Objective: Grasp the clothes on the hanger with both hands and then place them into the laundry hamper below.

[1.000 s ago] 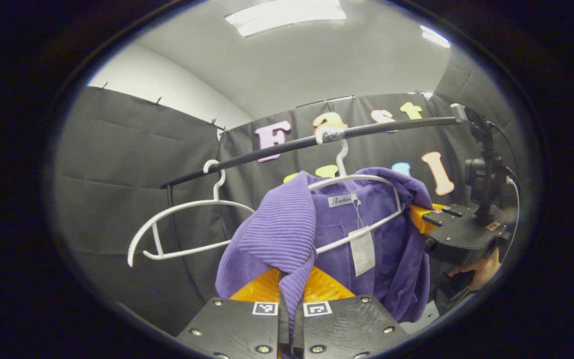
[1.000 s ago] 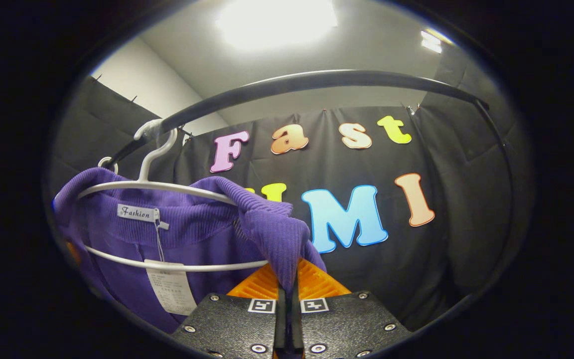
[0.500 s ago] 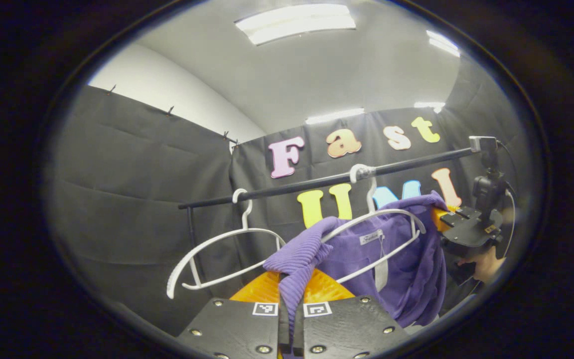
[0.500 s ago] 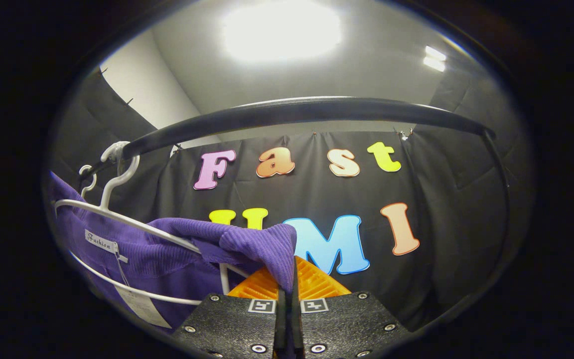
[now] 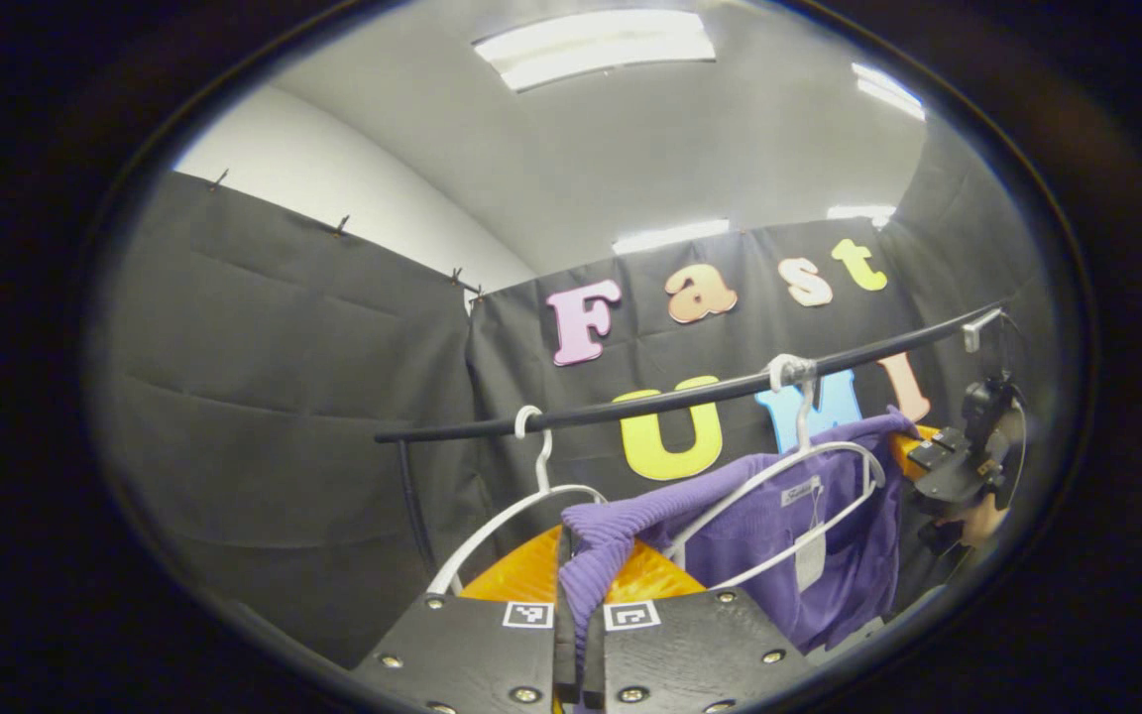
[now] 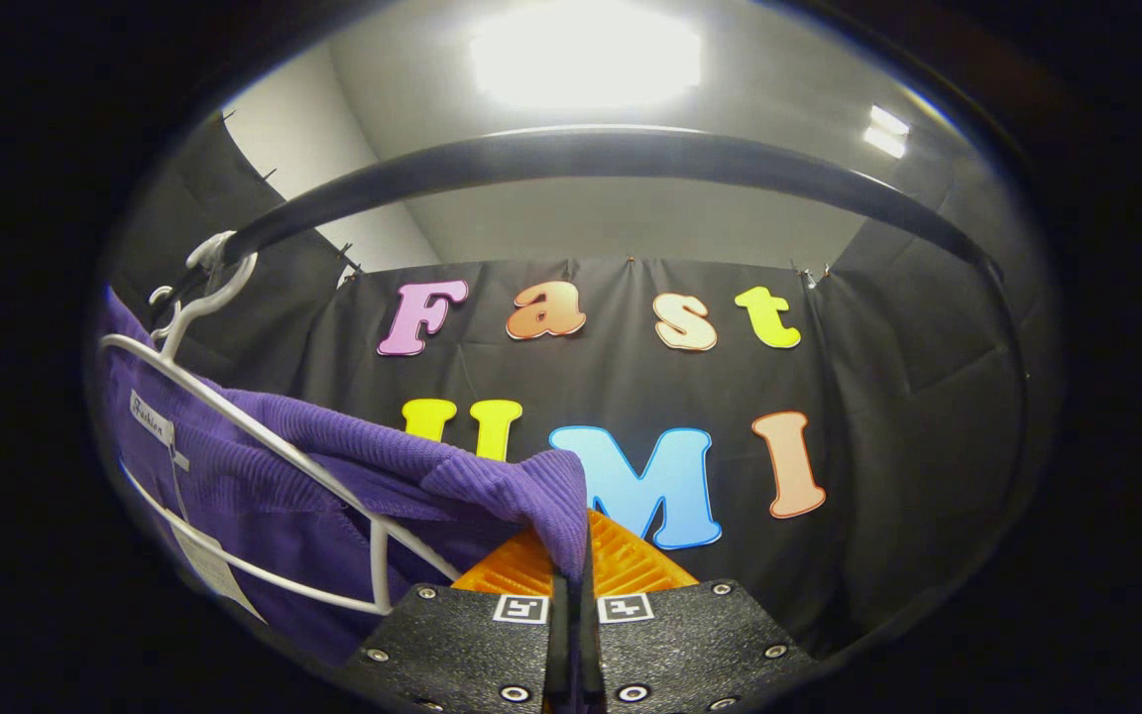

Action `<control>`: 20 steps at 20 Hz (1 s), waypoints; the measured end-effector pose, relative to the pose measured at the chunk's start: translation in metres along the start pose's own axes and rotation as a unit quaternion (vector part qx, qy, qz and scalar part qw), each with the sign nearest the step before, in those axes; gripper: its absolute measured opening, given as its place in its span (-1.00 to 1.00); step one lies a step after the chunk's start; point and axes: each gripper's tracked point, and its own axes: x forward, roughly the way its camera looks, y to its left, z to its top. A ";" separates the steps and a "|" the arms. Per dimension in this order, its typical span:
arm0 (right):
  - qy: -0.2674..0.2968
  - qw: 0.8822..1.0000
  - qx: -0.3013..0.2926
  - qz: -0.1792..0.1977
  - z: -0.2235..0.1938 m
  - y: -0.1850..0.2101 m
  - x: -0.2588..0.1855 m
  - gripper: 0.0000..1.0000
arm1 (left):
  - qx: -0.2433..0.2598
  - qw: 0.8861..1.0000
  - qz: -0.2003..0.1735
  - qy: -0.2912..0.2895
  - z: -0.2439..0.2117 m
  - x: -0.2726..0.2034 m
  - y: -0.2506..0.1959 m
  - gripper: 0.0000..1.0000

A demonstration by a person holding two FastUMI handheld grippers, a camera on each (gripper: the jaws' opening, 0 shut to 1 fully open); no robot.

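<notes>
A purple ribbed knit garment (image 5: 809,555) hangs half off a white hanger (image 5: 789,476) hooked on the black rail (image 5: 670,402). My left gripper (image 5: 579,595) is shut on its left shoulder, a fold of knit pinched between the jaws. Farther off at the right of the left gripper view, the right gripper (image 5: 943,461) holds the other shoulder, with a hand under it. In the right gripper view the right gripper (image 6: 571,585) is shut on a purple fold (image 6: 521,496), and the hanger (image 6: 264,456) with the garment's label lies to its left under the rail (image 6: 581,159).
A second, bare white hanger (image 5: 512,511) hangs on the rail left of the garment. The rail's black upright (image 5: 412,496) stands at its left end. Black cloth walls close the booth behind and on both sides.
Both grippers have pulled back and up from the rail with the shoulders, stretching the garment off the hanger; the hanger has tilted, and rail and hangers look smaller and lower in the left gripper view.
</notes>
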 end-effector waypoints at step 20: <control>0.229 0.942 0.223 0.101 -0.138 0.061 -0.006 -0.92 | -0.063 0.992 -0.091 0.057 -0.031 0.031 0.017 -0.94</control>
